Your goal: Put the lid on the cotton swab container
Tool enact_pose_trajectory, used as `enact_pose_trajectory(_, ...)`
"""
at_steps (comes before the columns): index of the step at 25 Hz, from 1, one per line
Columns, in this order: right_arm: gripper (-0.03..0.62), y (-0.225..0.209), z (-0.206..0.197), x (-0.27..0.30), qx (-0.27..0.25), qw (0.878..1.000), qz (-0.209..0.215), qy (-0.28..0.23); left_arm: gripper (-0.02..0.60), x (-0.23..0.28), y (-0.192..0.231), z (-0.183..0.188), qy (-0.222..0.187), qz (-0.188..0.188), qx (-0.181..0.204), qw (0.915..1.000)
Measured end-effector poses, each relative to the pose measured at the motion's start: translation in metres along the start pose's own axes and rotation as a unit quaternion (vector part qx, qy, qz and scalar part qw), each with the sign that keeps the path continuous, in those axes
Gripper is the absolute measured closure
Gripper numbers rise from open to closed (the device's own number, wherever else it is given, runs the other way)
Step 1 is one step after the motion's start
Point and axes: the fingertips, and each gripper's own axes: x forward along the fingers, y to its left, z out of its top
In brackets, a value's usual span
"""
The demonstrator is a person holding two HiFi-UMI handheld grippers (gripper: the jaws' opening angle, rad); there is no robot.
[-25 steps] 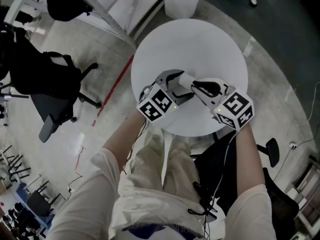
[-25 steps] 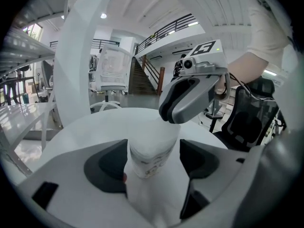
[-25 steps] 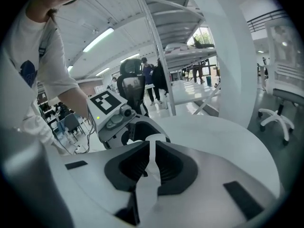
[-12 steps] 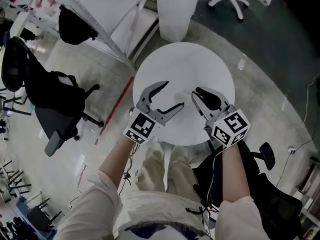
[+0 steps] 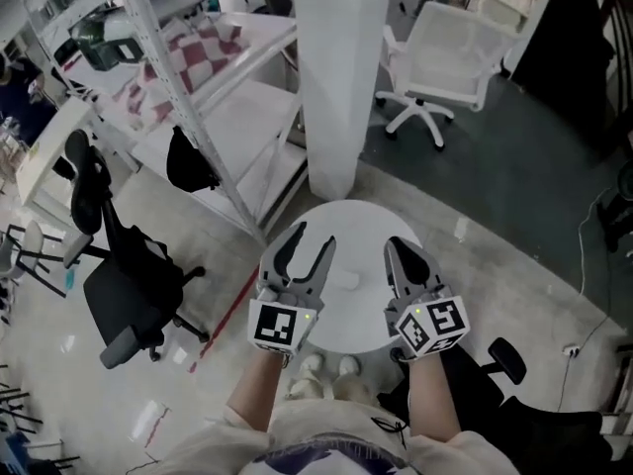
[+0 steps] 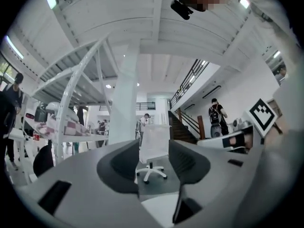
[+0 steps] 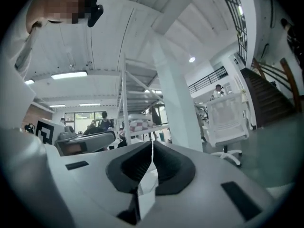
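Observation:
On the round white table (image 5: pixel 341 221) a small white container (image 5: pixel 346 279) shows faintly between the two grippers; I cannot make out its lid. My left gripper (image 5: pixel 313 237) is held over the table's left side. Its jaws are closing with a gap still between them and nothing in it. In the left gripper view the left gripper (image 6: pixel 154 163) points up across the room, away from the table. My right gripper (image 5: pixel 401 247) is over the table's right side, shut and empty. The right gripper view shows the right gripper (image 7: pixel 152 163) with its pads touching.
A white pillar (image 5: pixel 336 77) stands just beyond the table. A white office chair (image 5: pixel 440 67) is behind it to the right, and a metal shelving rack (image 5: pixel 178 87) to the left. Black chairs stand at the left (image 5: pixel 129 285) and lower right (image 5: pixel 514 414).
Both grippers have pulled back from the container and tilted upward. The left jaws have narrowed. The head view now takes in much more of the room, and the table looks smaller.

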Motion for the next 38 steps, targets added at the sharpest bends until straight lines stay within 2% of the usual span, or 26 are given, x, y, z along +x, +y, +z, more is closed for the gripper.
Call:
enact_pose_trajectory(2,0.576,0.001,0.02,-0.011,-0.005,0.999,-0.028,-0.022,0.417,-0.006,-0.003,0.022,-0.014,0.019,0.008,0.9997)
enact_pose_trajectory(5,0.577,-0.002,0.048,-0.026,-0.03,0.994,-0.092,-0.054,0.503,-0.015,-0.001,0.048,-0.034,0.05,0.012,0.9981)
enact_pose_trajectory(7,0.58,0.0,0.065,-0.032,-0.048,0.99,-0.113,-0.073,0.568,-0.017,0.0,0.061,-0.04,0.067,0.023,0.9966)
enact_pose_trajectory(9,0.583,0.004,0.079,-0.035,-0.061,0.986,-0.123,-0.09,0.581,-0.016,-0.002,0.073,-0.047,0.079,0.039,0.995)
enact_pose_trajectory(16,0.583,0.027,0.106,-0.04,-0.122,0.977,-0.124,-0.124,0.583,-0.016,-0.017,0.095,-0.066,0.087,0.073,0.9914)
enact_pose_trajectory(20,0.583,0.032,0.109,-0.042,-0.137,0.975,-0.121,-0.123,0.583,-0.018,-0.015,0.094,-0.061,0.094,0.069,0.9914)
enact_pose_trajectory(34,0.585,0.033,0.111,-0.049,-0.144,0.973,-0.128,-0.129,0.583,-0.019,-0.017,0.098,-0.059,0.091,0.067,0.9918)
enact_pose_trajectory(38,0.585,0.03,0.11,-0.047,-0.146,0.972,-0.143,-0.118,0.583,-0.019,-0.015,0.097,-0.059,0.092,0.062,0.9921)
